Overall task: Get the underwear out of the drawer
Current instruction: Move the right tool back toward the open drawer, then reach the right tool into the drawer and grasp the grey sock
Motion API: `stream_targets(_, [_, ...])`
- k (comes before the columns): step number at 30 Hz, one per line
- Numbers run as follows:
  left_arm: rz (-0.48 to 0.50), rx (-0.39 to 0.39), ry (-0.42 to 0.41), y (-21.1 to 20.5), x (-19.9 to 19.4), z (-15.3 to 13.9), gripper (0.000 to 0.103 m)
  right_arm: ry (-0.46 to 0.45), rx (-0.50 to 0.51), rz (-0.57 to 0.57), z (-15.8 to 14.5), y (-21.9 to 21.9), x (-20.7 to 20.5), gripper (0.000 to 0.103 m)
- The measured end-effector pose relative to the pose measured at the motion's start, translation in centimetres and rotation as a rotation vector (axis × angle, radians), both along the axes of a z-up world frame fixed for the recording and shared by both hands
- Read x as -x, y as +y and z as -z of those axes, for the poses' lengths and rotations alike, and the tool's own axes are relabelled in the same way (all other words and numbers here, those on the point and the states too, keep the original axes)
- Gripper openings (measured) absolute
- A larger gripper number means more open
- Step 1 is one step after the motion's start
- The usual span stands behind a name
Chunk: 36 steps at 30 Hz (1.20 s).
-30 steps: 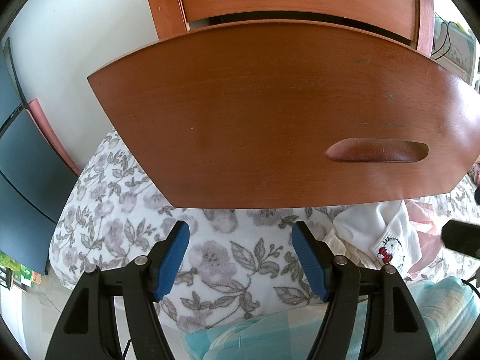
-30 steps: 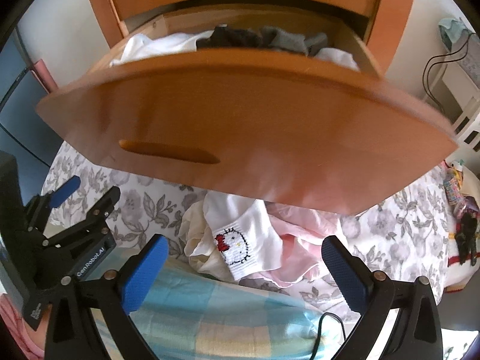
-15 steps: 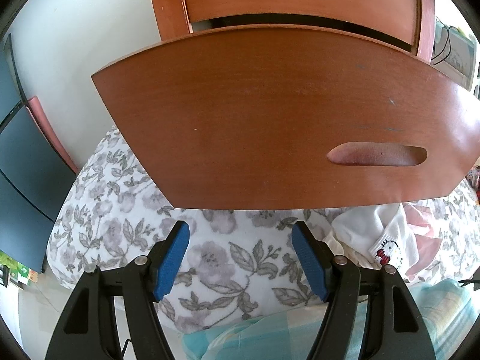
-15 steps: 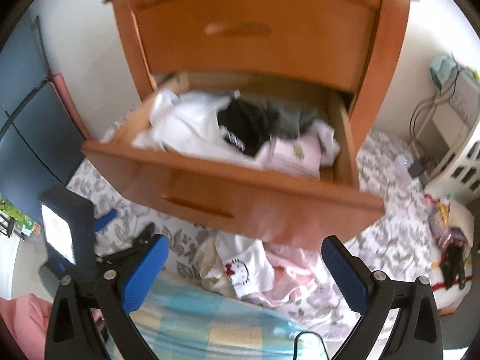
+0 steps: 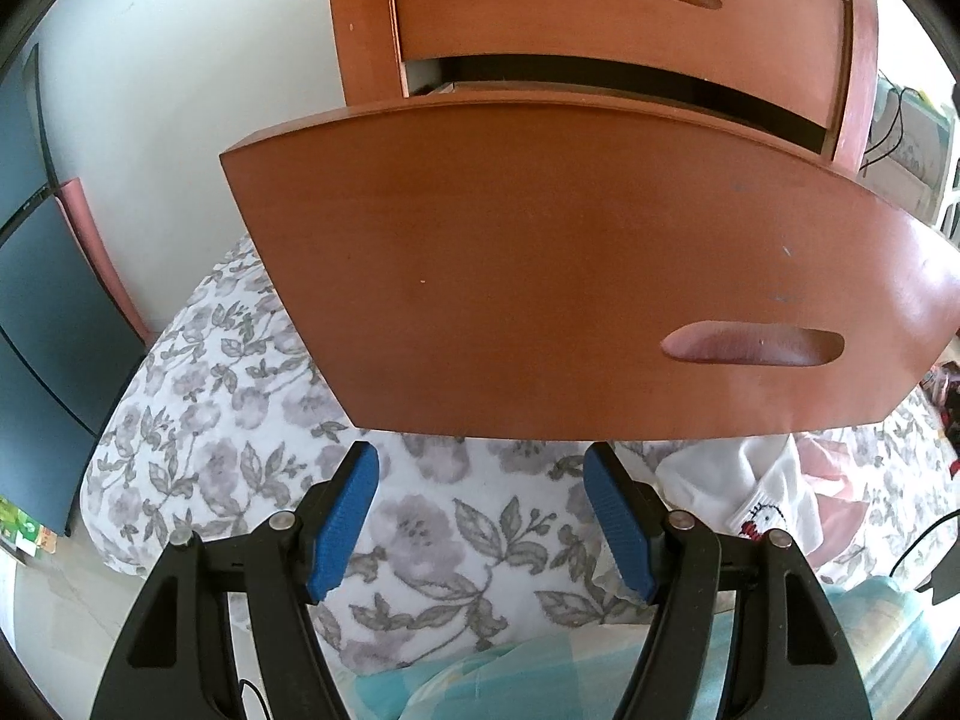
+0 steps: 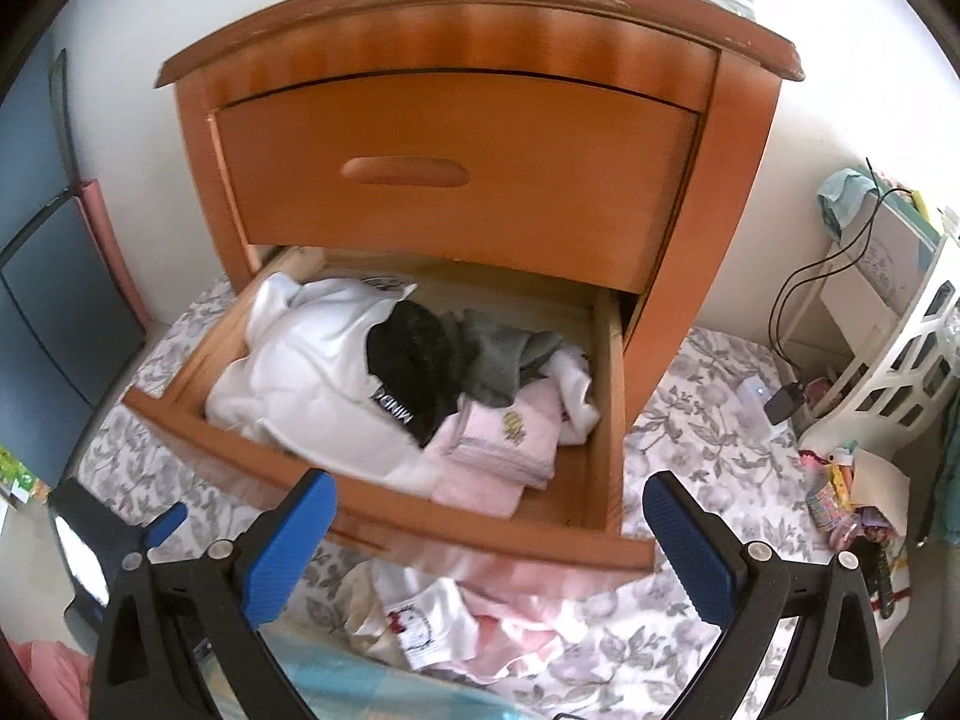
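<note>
both grippers' fingers parted (empty), touching nothing

Grey-floral white bedspread: carries wooden nightstand; white and pink garment heap; pale-blue checked cloth.

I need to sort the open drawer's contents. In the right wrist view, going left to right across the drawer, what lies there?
White garment → black garment → grey garment → crumpled white cloth by the drawer's right wall. The folded pink piece lies nearer, overlapping them.
</note>
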<state>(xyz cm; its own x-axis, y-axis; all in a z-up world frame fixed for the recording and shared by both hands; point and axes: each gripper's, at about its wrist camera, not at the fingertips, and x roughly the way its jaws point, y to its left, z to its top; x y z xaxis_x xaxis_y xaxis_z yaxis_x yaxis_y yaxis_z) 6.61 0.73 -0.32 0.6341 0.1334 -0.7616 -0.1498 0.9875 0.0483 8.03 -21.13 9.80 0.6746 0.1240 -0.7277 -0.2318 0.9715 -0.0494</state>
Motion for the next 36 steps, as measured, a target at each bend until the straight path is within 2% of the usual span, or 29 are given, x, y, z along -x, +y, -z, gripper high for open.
stream_targets(18, [0.006,0.045,0.078,0.6,-1.7,1.6,0.072,0.081,0.034,-0.027,3.6,1.3,-7.8,0.103])
stream_targets(28, [0.004,0.098,0.121,1.3,-2.3,2.4,0.072,0.153,0.073,-0.079,5.0,3.1,-11.9,0.103])
stream_targets(31, [0.003,0.11,0.126,1.5,-2.3,2.6,0.072,0.173,0.076,-0.073,5.3,3.2,-13.4,0.098])
stream_targets(36, [0.0,0.126,0.132,1.8,-2.5,2.7,0.072,0.219,0.088,-0.065,6.3,3.3,-15.5,0.082])
